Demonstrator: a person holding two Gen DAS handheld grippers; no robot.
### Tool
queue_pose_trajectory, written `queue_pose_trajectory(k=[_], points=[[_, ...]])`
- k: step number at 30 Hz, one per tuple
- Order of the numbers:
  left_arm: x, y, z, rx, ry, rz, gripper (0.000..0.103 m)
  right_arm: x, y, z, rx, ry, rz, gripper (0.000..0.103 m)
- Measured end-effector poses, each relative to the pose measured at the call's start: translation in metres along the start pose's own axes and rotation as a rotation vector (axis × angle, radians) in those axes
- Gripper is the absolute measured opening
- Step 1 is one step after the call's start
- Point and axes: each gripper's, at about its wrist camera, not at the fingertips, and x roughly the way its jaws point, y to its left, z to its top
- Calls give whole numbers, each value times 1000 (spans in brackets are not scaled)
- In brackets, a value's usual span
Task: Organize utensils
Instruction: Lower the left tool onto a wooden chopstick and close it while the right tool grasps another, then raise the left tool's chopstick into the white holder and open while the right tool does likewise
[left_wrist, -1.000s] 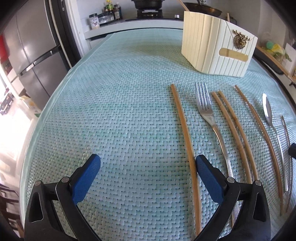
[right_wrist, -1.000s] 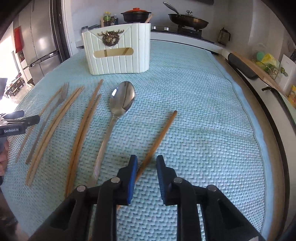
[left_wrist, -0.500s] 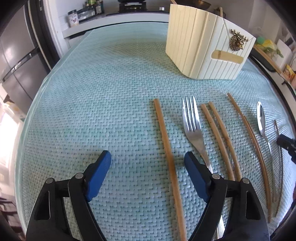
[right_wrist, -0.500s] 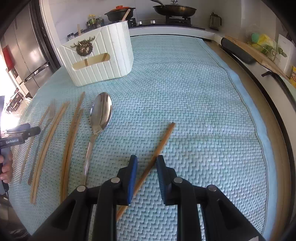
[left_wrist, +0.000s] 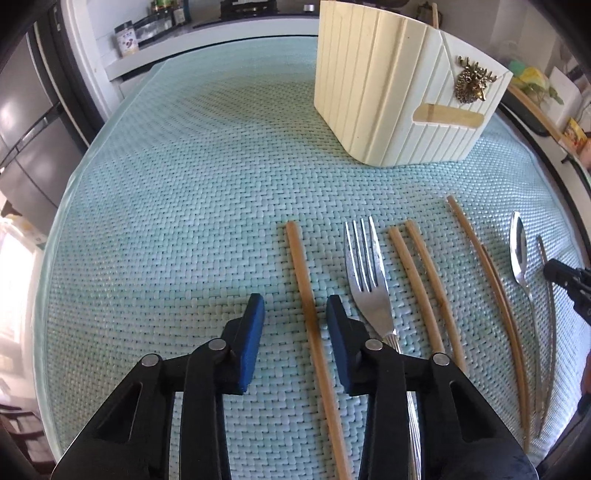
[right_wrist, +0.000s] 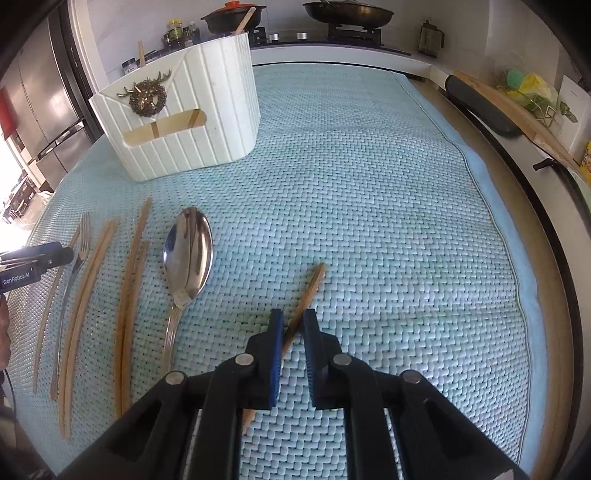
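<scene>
Several wooden chopsticks, a fork and a spoon lie in a row on the teal woven mat. Behind them stands a white ribbed utensil holder. My left gripper hangs over the leftmost chopstick. Its jaws are closing with the stick between them, and a gap shows on both sides. My right gripper straddles a lone slanted chopstick right of the spoon. Its jaws are closing too, nearly on the stick.
A counter with a stove, pots and a pan runs behind the table. A fridge stands at the left. A dark pad and a wooden board lie along the table's right edge. The other gripper's tip shows by the fork.
My left jaws have narrowed from wide open to a small gap around the leftmost chopstick as the gripper slid over it. My right jaws have closed further around the lone chopstick and advanced along it.
</scene>
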Motion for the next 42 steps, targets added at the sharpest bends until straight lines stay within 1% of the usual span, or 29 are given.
queue_pose_trajectory(k=[1, 2, 3, 7, 9, 11, 17, 23, 27, 31, 34, 39, 42], points=[[0, -1, 0, 4, -4, -5, 23, 1, -1, 1, 2, -2, 2, 11], [-5, -7, -9, 6, -9, -10, 12, 2, -2, 2, 5, -4, 7, 10], [-6, -9, -10, 3, -11, -21, 8, 3, -3, 3, 11, -5, 15, 10], [-6, -9, -10, -11, -28, -42, 5, 7, -10, 9, 37, -17, 44, 9], [-9, -7, -10, -29, -36, -54, 5, 7, -16, 12, 62, -27, 72, 6], [-17, -4, -10, -48, -62, -69, 4, 5, -24, 16, 83, -52, 94, 5], [-70, 1, -12, -70, -188, -102, 4, -25, -37, 20, 124, -140, 150, 5], [-130, 2, -20, -67, -313, -138, 4, -73, -35, 24, 140, -241, 210, 5], [-161, 8, -23, -68, -385, -165, 4, -114, -23, 12, 117, -313, 236, 5], [-189, 9, -33, -65, -441, -185, 4, -145, -16, 4, 93, -375, 250, 5], [-206, 9, -40, -67, -480, -196, 4, -166, -5, -6, 62, -423, 244, 5], [-225, 8, -42, -77, -517, -227, 4, -198, 8, -14, 1, -520, 209, 5], [-234, 5, -41, -71, -537, -243, 4, -212, 14, -13, -20, -563, 202, 5]])
